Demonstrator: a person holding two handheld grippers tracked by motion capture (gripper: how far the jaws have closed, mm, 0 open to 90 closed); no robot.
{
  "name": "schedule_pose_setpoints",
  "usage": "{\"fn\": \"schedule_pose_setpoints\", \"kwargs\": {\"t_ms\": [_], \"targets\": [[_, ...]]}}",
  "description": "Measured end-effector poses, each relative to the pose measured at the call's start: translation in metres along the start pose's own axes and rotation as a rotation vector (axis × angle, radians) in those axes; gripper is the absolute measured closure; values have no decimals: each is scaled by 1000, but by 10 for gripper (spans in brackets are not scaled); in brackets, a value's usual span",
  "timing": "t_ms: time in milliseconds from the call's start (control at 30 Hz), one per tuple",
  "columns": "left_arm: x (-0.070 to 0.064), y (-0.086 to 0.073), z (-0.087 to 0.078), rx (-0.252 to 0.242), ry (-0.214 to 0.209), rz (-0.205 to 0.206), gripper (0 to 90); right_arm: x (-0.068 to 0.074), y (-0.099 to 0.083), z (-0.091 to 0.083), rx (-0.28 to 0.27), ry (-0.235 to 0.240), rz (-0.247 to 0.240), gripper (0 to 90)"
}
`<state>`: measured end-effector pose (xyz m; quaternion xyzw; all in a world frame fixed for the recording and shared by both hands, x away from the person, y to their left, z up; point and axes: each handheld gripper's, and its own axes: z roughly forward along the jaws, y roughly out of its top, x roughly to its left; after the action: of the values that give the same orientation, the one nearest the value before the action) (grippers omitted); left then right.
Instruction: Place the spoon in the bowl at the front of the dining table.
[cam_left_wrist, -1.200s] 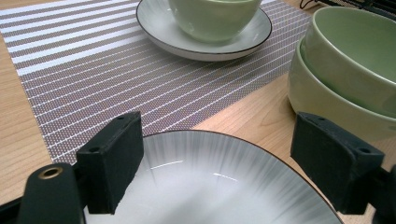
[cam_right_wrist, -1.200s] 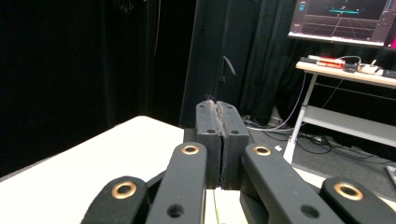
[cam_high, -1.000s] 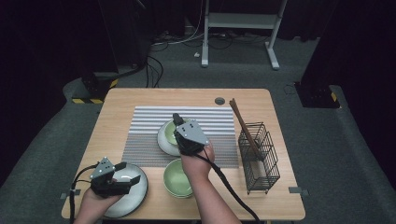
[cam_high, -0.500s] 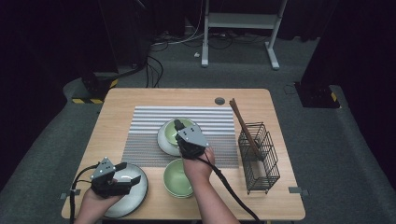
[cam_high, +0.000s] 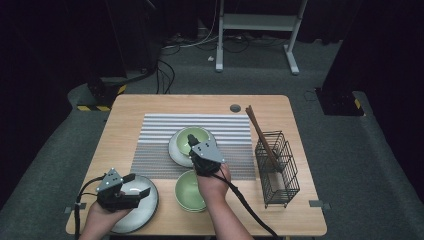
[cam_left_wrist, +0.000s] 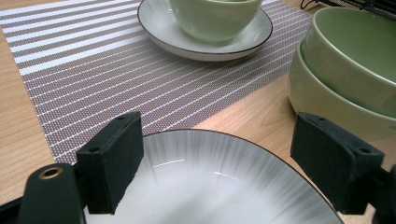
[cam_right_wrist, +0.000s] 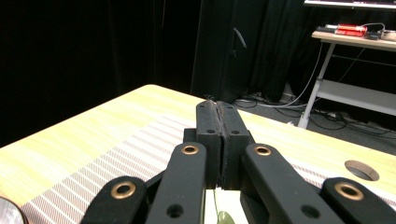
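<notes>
A green bowl (cam_high: 191, 138) sits on a white plate (cam_high: 176, 154) on the striped placemat (cam_high: 155, 140); both also appear in the left gripper view as bowl (cam_left_wrist: 215, 18) and plate (cam_left_wrist: 159, 28). My right gripper (cam_high: 192, 141) hovers over the bowl's near side with its jaws pressed together (cam_right_wrist: 218, 140) and nothing visibly between them. Two stacked green bowls (cam_high: 189, 191) stand in front of the mat, next to the right hand. My left gripper (cam_high: 140, 187) is open, its jaws (cam_left_wrist: 219, 163) spread above a grey plate (cam_left_wrist: 205, 186) at the near left (cam_high: 142, 210).
A black wire basket (cam_high: 278, 170) stands at the right, with brown chopsticks (cam_high: 259, 134) leaning out of it. A round cable hole (cam_high: 235, 108) lies near the table's far edge. Bare wood (cam_high: 125, 115) borders the mat at left and back.
The right gripper has drawn back a little toward the person, which uncovers more of the bowl on the white plate. The left gripper has stayed still over the grey plate.
</notes>
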<state>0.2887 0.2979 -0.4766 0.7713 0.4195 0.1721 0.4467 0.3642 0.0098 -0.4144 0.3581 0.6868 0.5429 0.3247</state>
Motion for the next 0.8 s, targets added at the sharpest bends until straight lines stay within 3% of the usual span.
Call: {"fn": "schedule_pose_setpoints", "kwargs": {"t_ms": [800], "targets": [[-4, 2, 7, 10, -13, 6, 179, -4, -27, -23, 52, 3, -5, 867]]}}
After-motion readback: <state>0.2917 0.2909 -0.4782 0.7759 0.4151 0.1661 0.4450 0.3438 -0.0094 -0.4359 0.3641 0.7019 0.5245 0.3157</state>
